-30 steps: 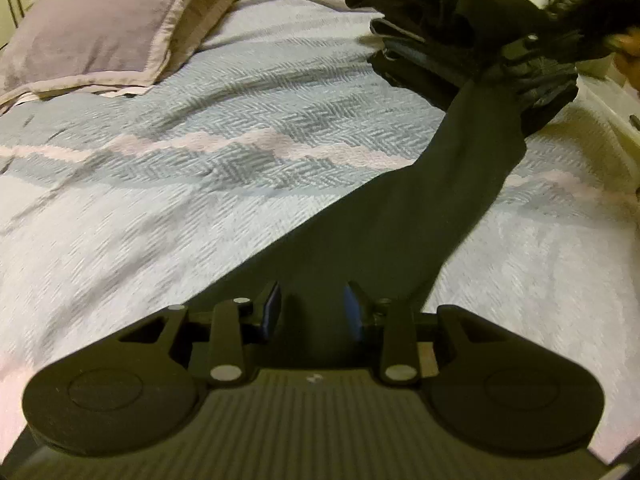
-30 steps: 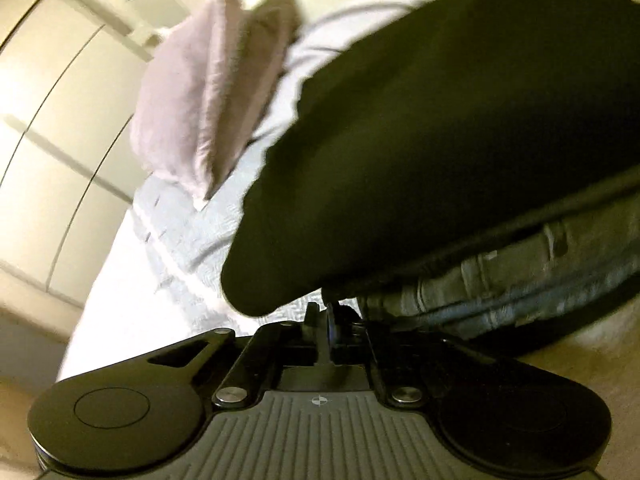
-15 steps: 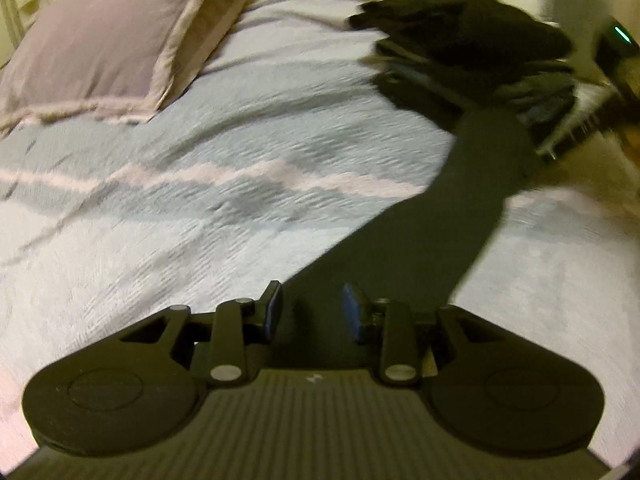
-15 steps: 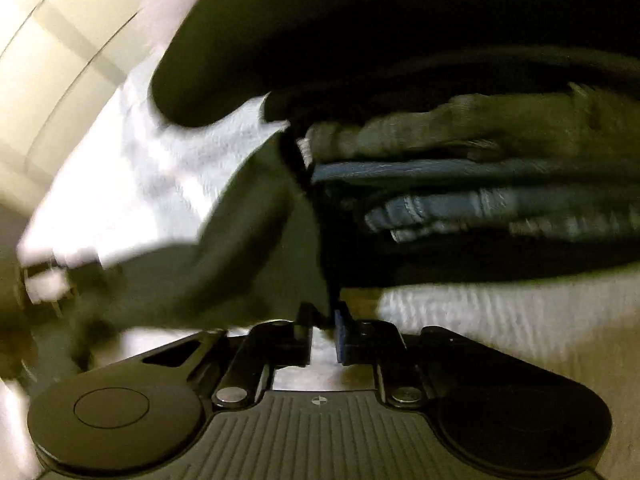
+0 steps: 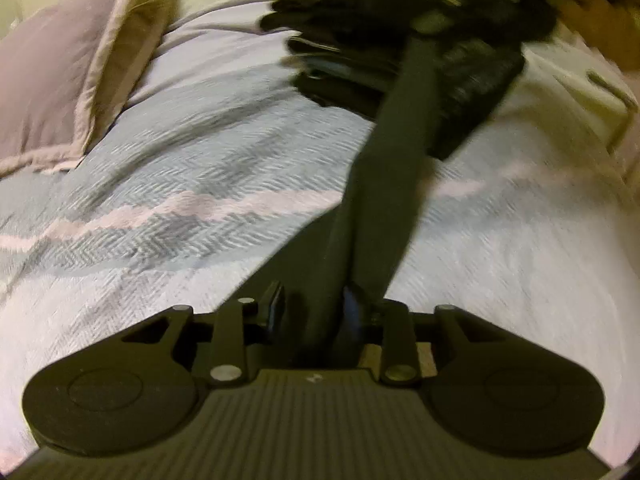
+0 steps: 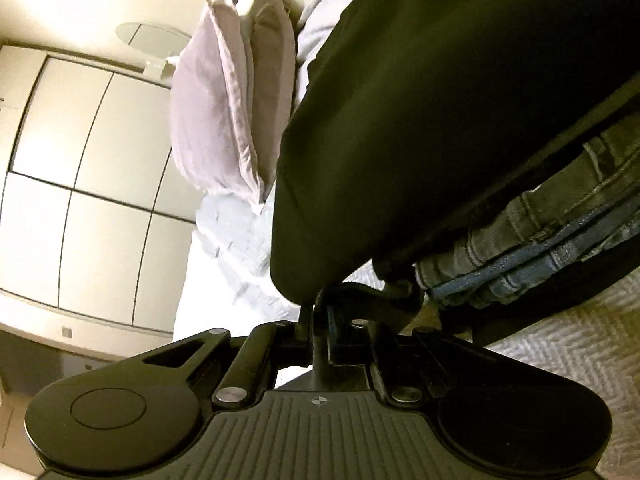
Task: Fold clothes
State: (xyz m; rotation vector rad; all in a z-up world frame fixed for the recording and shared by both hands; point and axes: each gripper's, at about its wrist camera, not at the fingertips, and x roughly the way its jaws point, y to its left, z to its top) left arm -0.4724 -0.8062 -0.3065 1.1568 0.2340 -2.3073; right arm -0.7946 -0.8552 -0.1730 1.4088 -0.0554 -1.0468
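Nearest, the left gripper (image 5: 312, 306) stands wide around a long dark stretchy garment (image 5: 384, 184); the right gripper (image 6: 316, 312) pinches its far end, probably pulling it taut above the stack of folded jeans (image 6: 532, 256) on the pale blue woven bedspread (image 5: 180, 184).

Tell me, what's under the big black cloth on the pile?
Under the black cloth lie folded grey and blue jeans on the bedspread. Anything deeper in the pile is covered.
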